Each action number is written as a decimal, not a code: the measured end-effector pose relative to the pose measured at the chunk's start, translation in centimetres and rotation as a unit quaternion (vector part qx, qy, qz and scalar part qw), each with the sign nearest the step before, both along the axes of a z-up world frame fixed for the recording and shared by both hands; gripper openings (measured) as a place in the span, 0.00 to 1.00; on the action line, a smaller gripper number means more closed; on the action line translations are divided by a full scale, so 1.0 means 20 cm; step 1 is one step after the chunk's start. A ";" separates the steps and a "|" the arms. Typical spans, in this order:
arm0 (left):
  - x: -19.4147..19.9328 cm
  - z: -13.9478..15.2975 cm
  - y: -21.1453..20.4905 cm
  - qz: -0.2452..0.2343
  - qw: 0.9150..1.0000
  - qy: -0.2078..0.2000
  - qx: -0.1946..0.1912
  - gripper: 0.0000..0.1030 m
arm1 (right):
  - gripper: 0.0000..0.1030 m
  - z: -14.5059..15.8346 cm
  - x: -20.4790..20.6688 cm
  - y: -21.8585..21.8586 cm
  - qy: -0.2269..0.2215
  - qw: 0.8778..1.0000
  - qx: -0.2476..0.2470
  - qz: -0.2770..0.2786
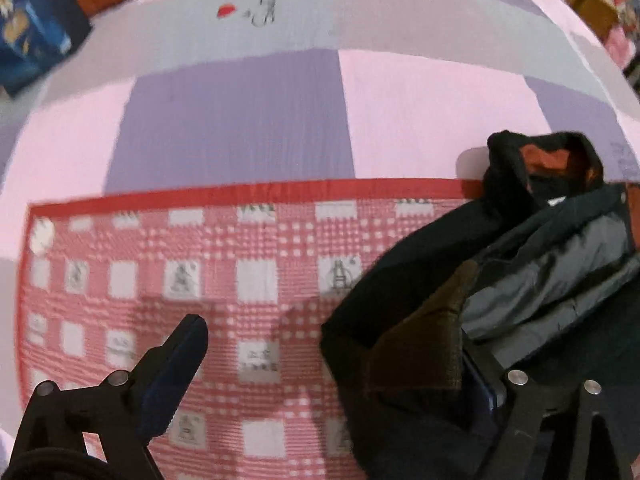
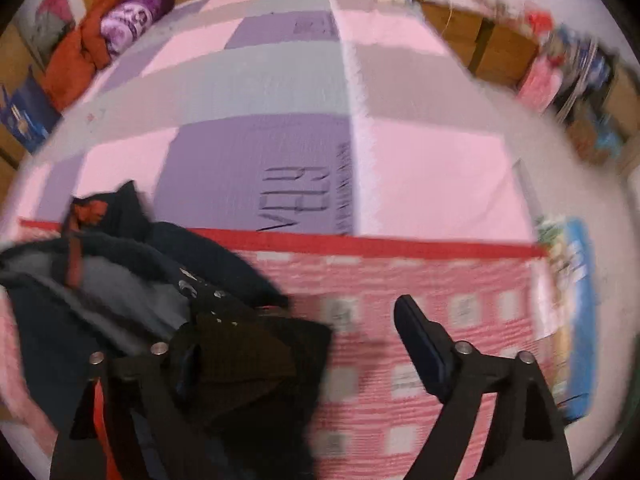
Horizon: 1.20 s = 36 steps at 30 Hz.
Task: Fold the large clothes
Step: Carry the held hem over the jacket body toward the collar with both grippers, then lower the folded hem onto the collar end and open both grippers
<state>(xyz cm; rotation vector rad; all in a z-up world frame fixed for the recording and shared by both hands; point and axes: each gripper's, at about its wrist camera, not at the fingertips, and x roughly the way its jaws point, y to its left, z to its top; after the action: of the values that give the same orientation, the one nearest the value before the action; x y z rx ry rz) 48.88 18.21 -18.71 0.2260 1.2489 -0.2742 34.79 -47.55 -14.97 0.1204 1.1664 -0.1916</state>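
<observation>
Dark jacket heaped on a checked cloth over a patchwork bed.
The bed cover [image 1: 240, 120] carries the red checked cloth [image 1: 240, 280]; the black jacket [image 1: 520, 264] lies at its far edge. Left gripper [image 1: 340, 344] and right gripper [image 2: 296, 328] both gape, jacket fabric draped across one finger each.

Big dark letters stood on a purple square of the bedspread [image 2: 256, 160], seen sideways and blurred; approx. "69" and "VE", not sure. Small print on the red checked cloth [image 1: 256, 264] and the blue box [image 1: 32, 32] was too blurred to read.
</observation>
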 end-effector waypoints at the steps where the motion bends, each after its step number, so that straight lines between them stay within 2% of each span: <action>1: 0.01 -0.01 0.00 0.005 1.000 0.011 0.002 0.92 | 0.86 0.01 0.00 0.00 0.006 1.000 0.011 -0.003; 3: 0.04 -0.10 0.04 0.038 0.997 0.066 0.016 0.93 | 0.87 -0.01 0.01 -0.01 0.031 0.998 0.056 -0.013; 4: 0.05 -0.13 0.05 0.047 0.995 0.084 0.024 0.93 | 0.89 -0.04 0.02 0.00 0.064 0.995 0.075 -0.010; 5: 0.05 -0.16 0.03 0.043 0.994 0.095 0.033 0.94 | 0.89 -0.07 0.04 0.03 0.103 0.994 0.034 0.000; 6: 0.04 -0.15 0.00 0.037 0.995 0.085 0.044 0.94 | 0.91 -0.08 0.05 0.09 0.125 0.990 -0.054 0.023; 7: 0.03 -0.12 -0.03 0.030 0.996 0.061 0.055 0.94 | 0.93 -0.08 0.05 0.17 0.128 0.982 -0.130 0.059; 8: 0.03 -0.08 -0.04 0.031 0.998 0.045 0.043 0.94 | 0.93 -0.05 0.04 0.24 0.111 0.975 -0.171 0.087; 9: 0.03 -0.04 -0.04 0.039 0.998 0.045 0.003 0.94 | 0.93 0.00 0.03 0.28 0.087 0.976 -0.173 0.096; 10: 0.05 -0.01 -0.02 0.049 0.997 0.051 -0.034 0.94 | 0.94 0.06 0.01 0.29 0.052 0.983 -0.145 0.099; 11: 0.08 0.02 -0.01 0.069 0.991 0.067 -0.091 0.94 | 0.94 0.13 0.00 0.29 0.014 0.991 -0.094 0.094; 12: 0.10 0.04 0.01 0.082 0.987 0.071 -0.117 0.94 | 0.94 0.19 -0.01 0.26 -0.015 0.996 -0.036 0.081; 13: 0.11 0.08 0.01 0.091 0.986 0.062 -0.128 0.94 | 0.94 0.23 0.00 0.23 -0.025 0.998 0.001 0.059; 14: 0.11 0.13 -0.01 0.091 0.988 0.038 -0.121 0.94 | 0.94 0.24 0.01 0.20 -0.024 0.999 0.003 0.041; 16: 0.06 0.21 -0.08 0.073 0.995 -0.017 -0.065 0.95 | 0.94 0.30 0.00 0.21 -0.037 0.998 -0.039 0.031; 17: 0.03 0.23 -0.12 0.062 0.996 -0.039 -0.043 0.95 | 0.94 0.34 -0.03 0.24 -0.059 0.995 -0.065 0.038; 18: -0.03 0.25 -0.18 0.043 0.996 -0.071 -0.017 0.95 | 0.94 0.36 -0.07 0.29 -0.080 0.993 -0.077 0.051; 20: -0.20 0.25 -0.31 0.011 0.993 -0.115 -0.004 0.95 | 0.94 0.36 -0.19 0.42 -0.113 0.986 -0.083 0.088; 23: -0.44 0.17 -0.49 -0.020 0.991 -0.124 -0.045 0.95 | 0.94 0.24 -0.37 0.66 -0.125 0.981 -0.074 0.129; 26: -0.63 -0.02 -0.66 -0.028 0.992 -0.082 -0.096 0.95 | 0.94 0.05 -0.51 0.87 -0.109 0.979 -0.070 0.155; 28: -0.73 -0.19 -0.79 -0.046 0.993 -0.047 -0.095 0.95 | 0.94 -0.11 -0.59 1.03 -0.095 0.978 -0.073 0.170; 29: -0.76 -0.30 -0.88 -0.064 0.995 -0.040 -0.071 0.95 | 0.94 -0.20 -0.59 1.09 -0.076 0.980 -0.072 0.170; 30: -0.76 -0.37 -0.94 -0.079 0.995 -0.050 -0.040 0.97 | 0.94 -0.29 -0.58 1.13 -0.058 0.981 -0.073 0.169; 31: -0.75 -0.39 -0.97 -0.087 0.994 -0.064 -0.025 1.00 | 0.94 -0.37 -0.55 1.15 -0.045 0.982 -0.077 0.165; 33: -0.62 -0.42 -1.00 -0.087 0.992 -0.081 -0.037 1.00 | 1.00 -0.45 -0.46 1.15 -0.042 0.981 -0.089 0.166; 36: -0.40 -0.42 -1.02 -0.061 0.993 -0.093 -0.038 1.00 | 1.00 -0.48 -0.26 1.10 -0.060 0.983 -0.090 0.146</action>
<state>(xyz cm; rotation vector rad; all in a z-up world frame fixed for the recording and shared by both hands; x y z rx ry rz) 40.91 -2.23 -27.07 0.2581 1.0390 -0.3967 29.56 -25.47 -24.63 -0.1963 1.0287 -0.0283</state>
